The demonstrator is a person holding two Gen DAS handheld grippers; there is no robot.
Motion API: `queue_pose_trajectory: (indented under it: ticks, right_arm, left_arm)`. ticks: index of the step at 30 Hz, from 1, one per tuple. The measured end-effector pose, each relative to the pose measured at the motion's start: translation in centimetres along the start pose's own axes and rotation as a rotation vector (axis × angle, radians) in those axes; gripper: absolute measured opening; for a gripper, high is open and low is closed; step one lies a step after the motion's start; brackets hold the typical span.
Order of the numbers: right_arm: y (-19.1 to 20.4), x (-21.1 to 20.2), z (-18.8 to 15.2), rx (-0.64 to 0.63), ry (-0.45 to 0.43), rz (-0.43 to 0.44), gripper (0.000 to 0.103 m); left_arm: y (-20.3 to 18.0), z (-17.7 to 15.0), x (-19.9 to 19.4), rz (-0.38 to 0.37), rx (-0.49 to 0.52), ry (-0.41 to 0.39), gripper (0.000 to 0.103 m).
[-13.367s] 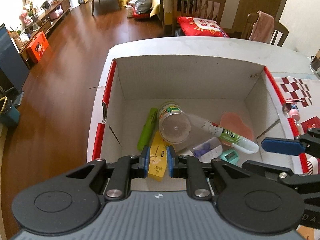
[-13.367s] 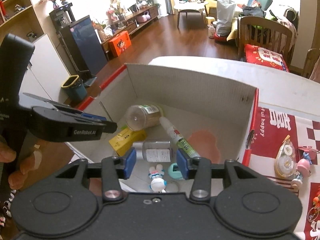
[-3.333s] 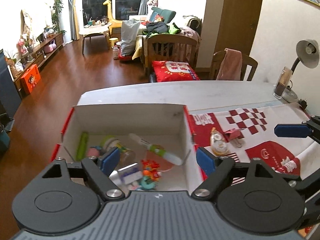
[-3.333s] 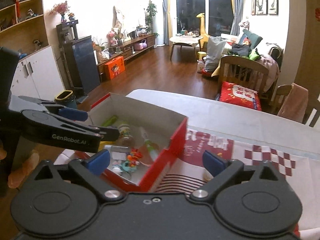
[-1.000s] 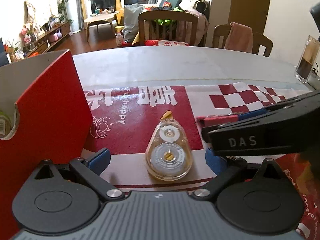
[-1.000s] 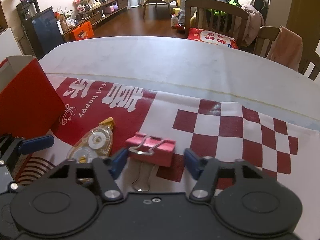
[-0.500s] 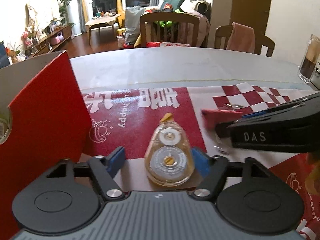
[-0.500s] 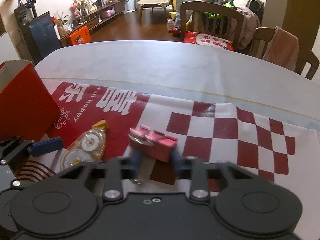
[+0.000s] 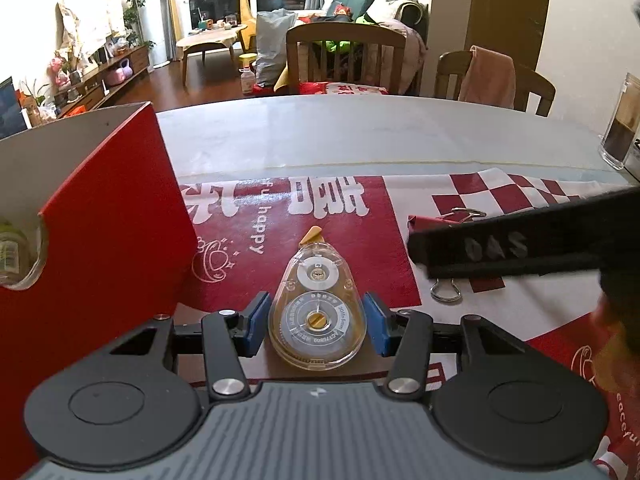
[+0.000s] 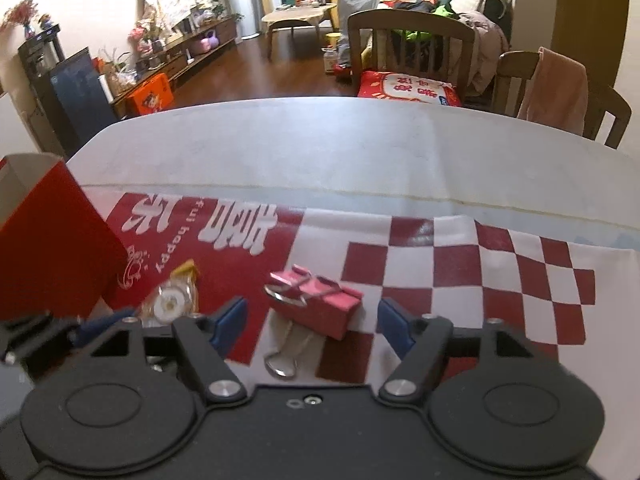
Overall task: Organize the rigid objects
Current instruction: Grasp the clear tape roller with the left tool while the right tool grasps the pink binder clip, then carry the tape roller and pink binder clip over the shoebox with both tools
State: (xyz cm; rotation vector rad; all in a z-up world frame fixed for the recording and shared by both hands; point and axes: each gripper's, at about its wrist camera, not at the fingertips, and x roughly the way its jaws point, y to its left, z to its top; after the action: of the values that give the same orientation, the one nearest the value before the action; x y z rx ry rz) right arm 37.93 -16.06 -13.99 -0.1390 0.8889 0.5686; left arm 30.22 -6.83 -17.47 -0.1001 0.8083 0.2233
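left gripper [image 9: 316,322] closing, pads touching clear teardrop correction tape [image 9: 316,316] | right gripper [image 10: 311,322] opening, released pink binder clip [image 10: 316,304]

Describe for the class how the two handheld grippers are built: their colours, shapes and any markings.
Both are black. The left gripper and the right gripper each have blue pads on angled link arms with silver pivot screws and two round discs on the body. The left body has a grey ribbed plate. In the left view, the right gripper's side bears blurred white letters.
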Motion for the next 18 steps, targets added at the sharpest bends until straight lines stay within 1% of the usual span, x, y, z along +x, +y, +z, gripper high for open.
queue_pose_trajectory:
  ticks: [5, 7, 9, 10, 11, 12, 18]
  right_arm:
    - [0.5, 1.2, 0.6, 0.066, 0.011, -0.043, 0.071]
    - [0.5, 1.6, 0.7, 0.087, 0.021, -0.059, 0.068]
    - [0.7, 1.7, 0.6, 0.098, 0.022, -0.076, 0.067]
    - [0.8, 1.7, 0.6, 0.099, 0.023, -0.084, 0.065]
    - [0.8, 1.8, 0.6, 0.103, 0.021, -0.090, 0.058]
    - [0.9, 1.7, 0.6, 0.106, 0.019, -0.098, 0.055]
    - [0.8, 1.1, 0.1, 0.101, 0.031, -0.089, 0.054]
  left_arm:
    - [0.2, -0.3, -0.2, 0.011, -0.005, -0.001, 0.049]
    - [0.2, -0.4, -0.3, 0.014, -0.007, 0.000, 0.049]
    - [0.2, -0.4, -0.3, 0.015, -0.009, 0.001, 0.049]
    - [0.3, -0.4, -0.3, 0.016, -0.009, 0.001, 0.049]
    - [0.3, -0.4, -0.3, 0.016, -0.009, 0.001, 0.049]
    - [0.4, -0.5, -0.4, 0.017, -0.009, 0.001, 0.049]
    - [0.5, -0.4, -0.6, 0.019, -0.022, 0.013, 0.049]
